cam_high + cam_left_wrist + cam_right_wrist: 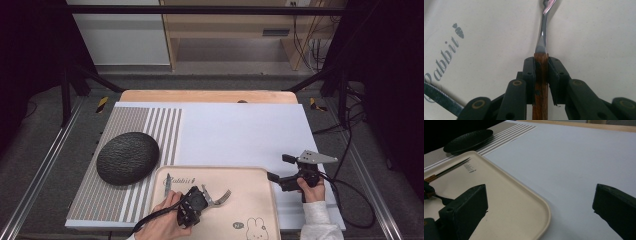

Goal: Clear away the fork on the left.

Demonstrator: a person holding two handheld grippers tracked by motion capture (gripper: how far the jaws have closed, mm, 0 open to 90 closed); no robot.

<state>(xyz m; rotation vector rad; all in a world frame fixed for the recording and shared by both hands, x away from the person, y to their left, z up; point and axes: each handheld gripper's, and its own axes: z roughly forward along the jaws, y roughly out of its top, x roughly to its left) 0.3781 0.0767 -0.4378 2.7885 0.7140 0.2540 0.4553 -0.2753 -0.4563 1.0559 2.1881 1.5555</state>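
A fork with a brown wooden handle and a steel neck is clamped between the jaws of my left gripper. In the high view the left gripper hovers low over the cream tray, and the fork's tines point right. A knife lies on the tray's left part, just beside that hand. My right gripper is held right of the tray over the white mat, its jaws wide apart with nothing between them; its fingers frame the tray's corner.
A black textured plate rests on the striped placemat left of the tray. The white mat stretches behind and right of the tray. The knife and plate also appear in the right gripper view.
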